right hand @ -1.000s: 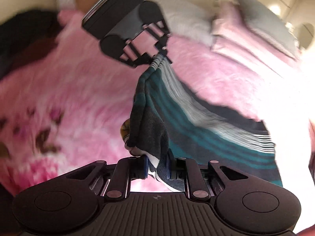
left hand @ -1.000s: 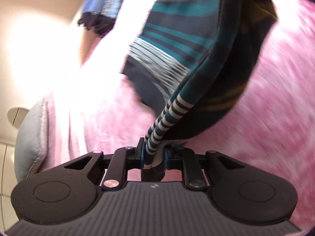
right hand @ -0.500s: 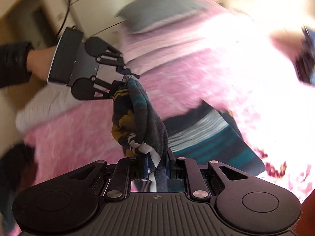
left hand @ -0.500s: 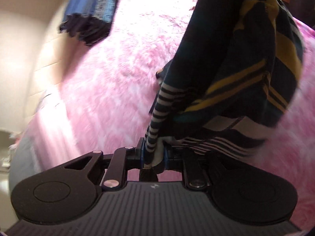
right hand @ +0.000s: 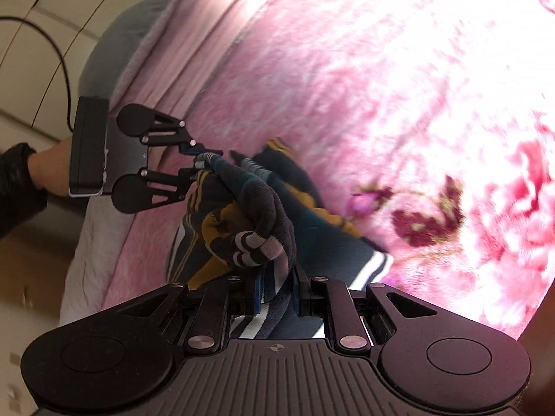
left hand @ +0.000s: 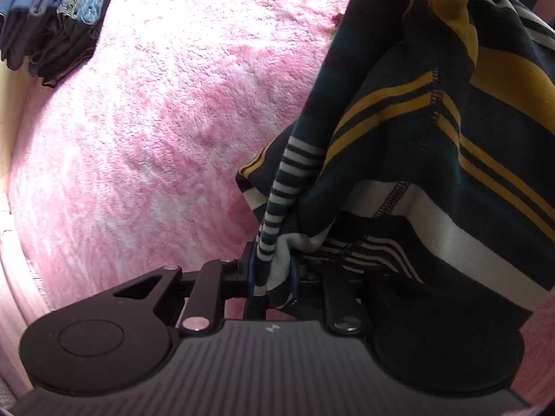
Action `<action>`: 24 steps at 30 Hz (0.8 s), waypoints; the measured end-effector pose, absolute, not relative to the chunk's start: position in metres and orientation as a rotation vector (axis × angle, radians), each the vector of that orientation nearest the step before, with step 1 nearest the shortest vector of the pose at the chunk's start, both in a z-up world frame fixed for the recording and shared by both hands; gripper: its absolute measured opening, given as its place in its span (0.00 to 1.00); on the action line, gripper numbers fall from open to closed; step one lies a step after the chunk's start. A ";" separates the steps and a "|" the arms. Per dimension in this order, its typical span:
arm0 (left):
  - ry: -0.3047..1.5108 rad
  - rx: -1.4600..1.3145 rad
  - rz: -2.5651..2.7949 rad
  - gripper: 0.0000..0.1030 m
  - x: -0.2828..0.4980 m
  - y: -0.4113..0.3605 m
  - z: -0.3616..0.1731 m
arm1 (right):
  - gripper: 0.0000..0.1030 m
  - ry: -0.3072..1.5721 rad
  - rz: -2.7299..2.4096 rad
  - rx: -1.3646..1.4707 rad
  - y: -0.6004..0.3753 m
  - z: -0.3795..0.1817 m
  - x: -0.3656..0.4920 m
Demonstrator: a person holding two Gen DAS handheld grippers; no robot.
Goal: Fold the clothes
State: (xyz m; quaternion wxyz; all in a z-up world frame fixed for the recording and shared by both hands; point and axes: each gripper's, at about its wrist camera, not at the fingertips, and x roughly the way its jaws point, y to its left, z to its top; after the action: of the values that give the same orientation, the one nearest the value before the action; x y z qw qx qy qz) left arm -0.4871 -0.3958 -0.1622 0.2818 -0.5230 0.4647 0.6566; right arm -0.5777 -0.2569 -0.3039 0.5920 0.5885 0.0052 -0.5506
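A dark striped garment (left hand: 433, 131) with teal, white and mustard bands hangs between both grippers above a pink fluffy blanket (left hand: 156, 121). My left gripper (left hand: 272, 272) is shut on a bunched striped edge of it. My right gripper (right hand: 275, 294) is shut on another bunched edge of the garment (right hand: 249, 215). In the right wrist view the left gripper (right hand: 201, 161) shows at mid-left, held by a hand in a dark sleeve, clamped on the cloth. The garment's lower part rests on the blanket (right hand: 347, 86) between them.
A stack of folded blue and dark clothes (left hand: 52, 17) lies at the blanket's far left edge. A grey pillow (right hand: 114, 45) and pink sheet sit near a cream wall panel with a black cable (right hand: 62, 48). Dark red flowers (right hand: 426, 215) mark the blanket at right.
Both grippers have swung round and come closer together, still clamped on the garment. The cloth, spread wide a second ago, now hangs bunched and doubled with its mustard stripes showing.
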 end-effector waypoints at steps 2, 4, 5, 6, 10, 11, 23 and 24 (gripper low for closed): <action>1.226 -1.414 1.762 0.22 -0.486 -0.399 -0.167 | 0.14 -0.008 -1.278 1.407 -0.257 -0.315 -0.583; 1.197 -1.438 1.799 0.28 -0.493 -0.401 -0.169 | 0.15 -0.042 -1.275 1.463 -0.257 -0.327 -0.589; 1.182 -1.451 1.818 0.35 -0.497 -0.402 -0.171 | 0.15 -0.063 -1.274 1.491 -0.256 -0.332 -0.592; 1.167 -1.463 1.837 0.37 -0.501 -0.403 -0.172 | 0.15 -0.080 -1.274 1.511 -0.256 -0.335 -0.595; 1.080 -1.513 1.970 0.37 -0.500 -0.423 -0.151 | 0.22 -0.047 -1.323 1.495 -0.251 -0.322 -0.597; 1.057 -1.525 2.003 0.37 -0.500 -0.428 -0.145 | 0.35 -0.035 -1.354 1.488 -0.249 -0.316 -0.597; 0.443 -1.720 2.261 0.34 -0.474 -0.447 -0.156 | 0.54 -0.084 -1.446 1.478 -0.258 -0.308 -0.586; 0.403 -1.731 2.266 0.34 -0.472 -0.445 -0.161 | 0.48 -0.097 -1.460 1.486 -0.259 -0.311 -0.587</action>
State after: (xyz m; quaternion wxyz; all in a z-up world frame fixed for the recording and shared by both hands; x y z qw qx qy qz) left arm -0.4719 -0.4450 -0.1606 0.1305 -0.5958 0.1387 0.7802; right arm -0.5871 -0.2592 -0.3113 0.5037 0.6156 -0.0402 -0.6048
